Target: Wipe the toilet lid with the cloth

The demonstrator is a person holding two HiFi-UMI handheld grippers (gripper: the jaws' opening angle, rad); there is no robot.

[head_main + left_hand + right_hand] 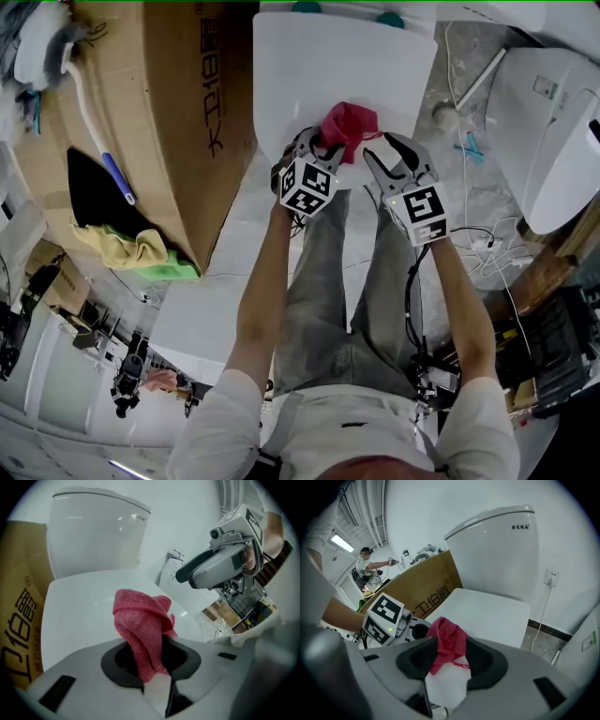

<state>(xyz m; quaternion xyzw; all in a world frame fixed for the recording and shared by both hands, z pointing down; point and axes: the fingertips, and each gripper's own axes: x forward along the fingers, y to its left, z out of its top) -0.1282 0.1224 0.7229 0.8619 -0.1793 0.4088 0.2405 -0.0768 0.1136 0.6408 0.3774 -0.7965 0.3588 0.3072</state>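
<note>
Left gripper [322, 147] is clamped on the cloth [351, 125], bunched at the lid's [309, 66] near edge. Right gripper [392, 155] is wide open around the loose end, probably to spread it flat for wiping.

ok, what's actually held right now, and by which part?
The red cloth, pinched at its lower end in the left tongs, rest bunched above the toilet lid. Right tongs stand apart, apparently not clamping it.

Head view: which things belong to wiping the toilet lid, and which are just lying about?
Job: pink cloth, held in the left tool; white toilet lid.
Lying about: cardboard box; long-handled brush; yellow and green rags; floor cables.
</note>
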